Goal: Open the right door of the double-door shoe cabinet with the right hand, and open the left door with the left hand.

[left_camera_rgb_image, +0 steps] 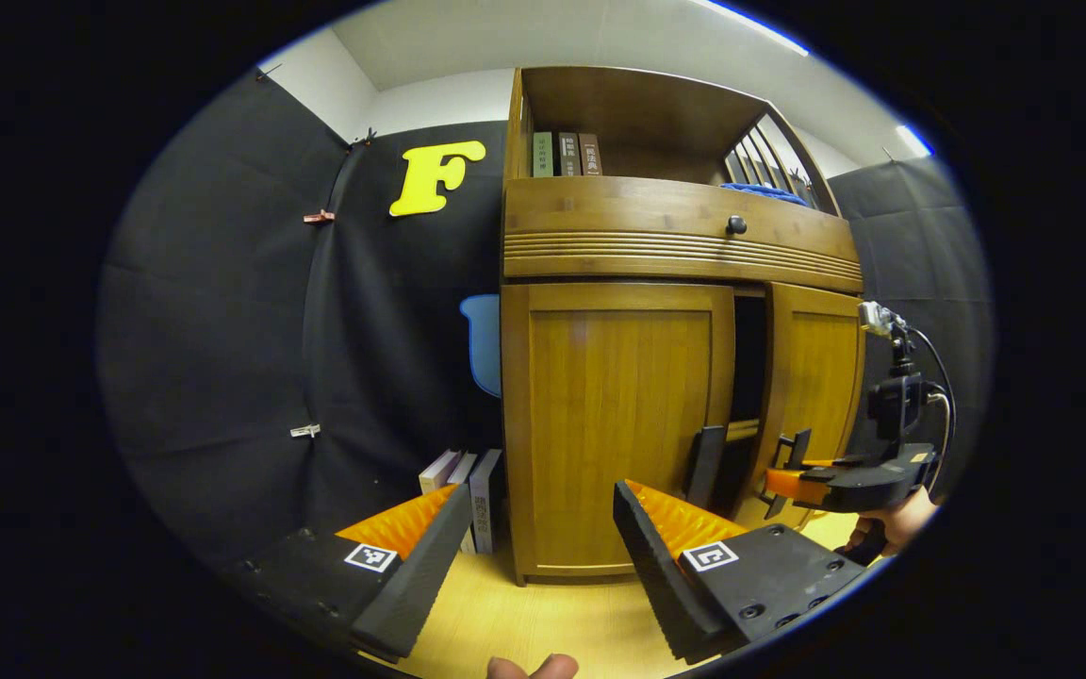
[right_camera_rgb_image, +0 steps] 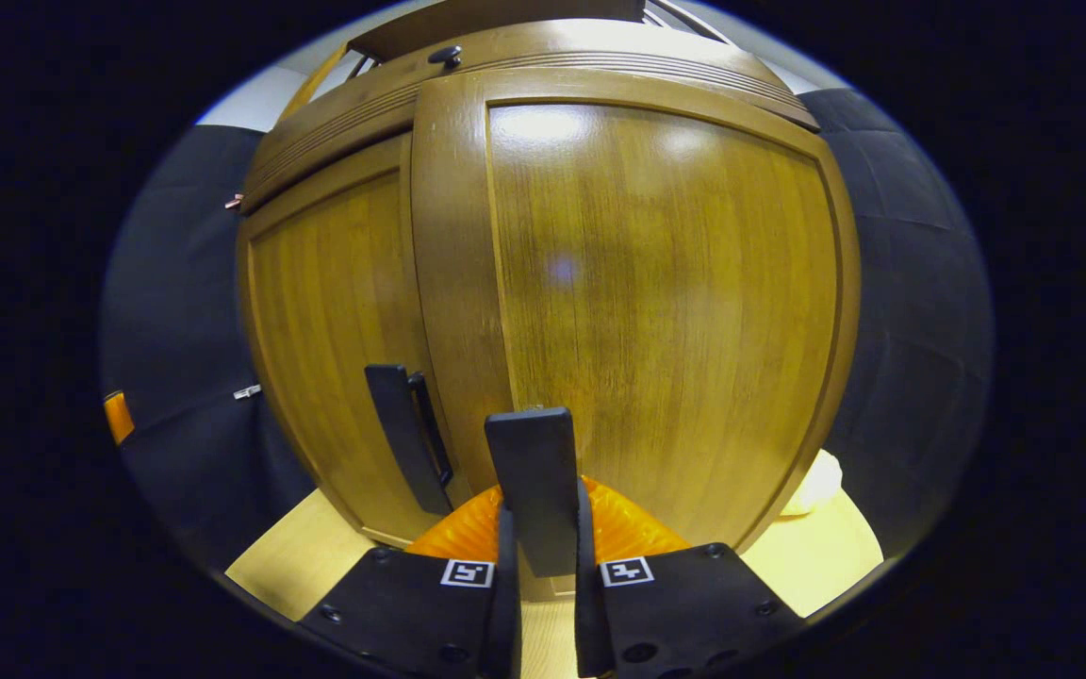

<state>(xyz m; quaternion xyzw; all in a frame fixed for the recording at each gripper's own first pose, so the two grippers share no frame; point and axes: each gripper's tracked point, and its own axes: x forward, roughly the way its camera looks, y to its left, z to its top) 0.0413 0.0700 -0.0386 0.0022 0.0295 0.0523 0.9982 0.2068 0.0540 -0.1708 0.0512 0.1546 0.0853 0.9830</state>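
**A:** ok so what's each gripper doing, nearest stuff first?

**B:** In the left gripper view the left gripper (left_camera_rgb_image: 535, 533) sits low with its fingers spread wide, nothing between them, aimed at the brown wooden double-door shoe cabinet (left_camera_rgb_image: 675, 255). A fingertip (left_camera_rgb_image: 534, 668) of the person pokes in at the bottom edge, over the pale wood floor (left_camera_rgb_image: 543, 613). The flat black handle of the left door (left_camera_rgb_image: 705, 466) is just past its right finger, not touched.

**A:** and the right one?

**B:** In the right gripper view the right gripper (right_camera_rgb_image: 538, 528) has its fingers pinched tight on the flat black handle of the right door (right_camera_rgb_image: 535, 481), one on each side. From the left gripper view you see that gripper off to the right, held level by a hand (left_camera_rgb_image: 892, 523) from underneath, nose at the door.

**A:** where are the doors at?

**B:** Right door (right_camera_rgb_image: 656, 302) is swung out a bit, dark gap (left_camera_rgb_image: 748, 358) between it and the left door (left_camera_rgb_image: 618, 424), which is flush shut. Farther up there's a drawer with a round black knob (left_camera_rgb_image: 736, 224), and a few upright books (left_camera_rgb_image: 566, 154) on the top shelf. More books (left_camera_rgb_image: 468, 490) stand on the floor left of the cabinet.
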